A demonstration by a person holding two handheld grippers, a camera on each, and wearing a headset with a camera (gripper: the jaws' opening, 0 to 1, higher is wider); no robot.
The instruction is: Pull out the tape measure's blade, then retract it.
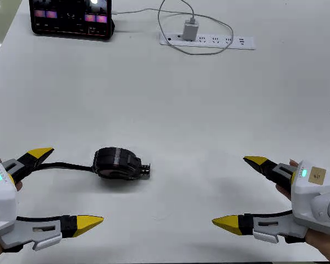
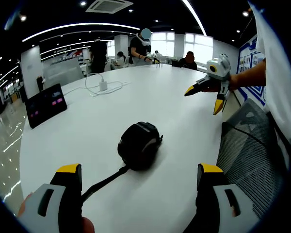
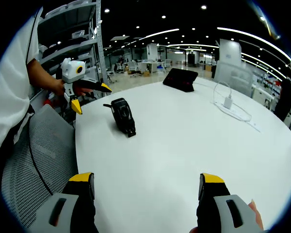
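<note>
A black tape measure lies on its side on the white table, its blade tip facing right and a black strap trailing left. My left gripper stands open at the lower left, its jaws wide apart and a little short of the case. In the left gripper view the tape measure sits ahead between the jaws, untouched. My right gripper is open at the lower right, well apart from the tape measure, which lies far to its left. Nothing is held by either one.
A dark tablet stands at the far left edge. A white power strip with a charger and looped cable lies at the back. A grey mesh chair stands by the near table edge. People stand in the background.
</note>
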